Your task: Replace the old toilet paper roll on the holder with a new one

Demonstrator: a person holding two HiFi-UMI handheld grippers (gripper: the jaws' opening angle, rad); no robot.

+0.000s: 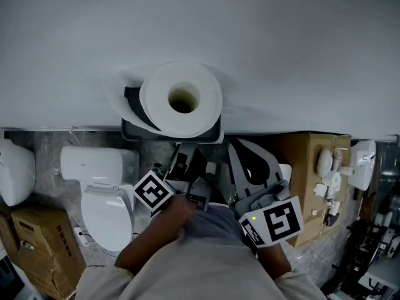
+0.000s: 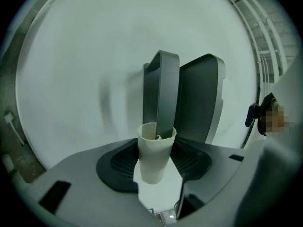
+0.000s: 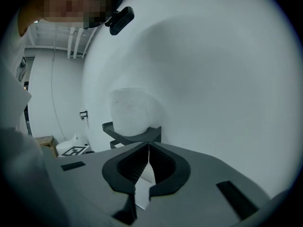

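Looking along its own jaws, the left gripper view alone reveals the cardboard core (image 2: 155, 157), upright and grasped between the pads of the left gripper (image 2: 155, 163); the head view does not show it. That view has the new roll (image 1: 181, 99) seated on the holder (image 1: 144, 134) at the far wall (image 1: 300, 49), beyond both grippers. The right gripper (image 3: 148, 161) is clenched and empty, the roll ahead of its tips and apart from them.

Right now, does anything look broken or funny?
Only one small thing: the cardboard tube in the left gripper has a nicked, slightly crumpled top rim. The full toilet paper roll sits neatly on its dark holder, and nothing looks spilled.
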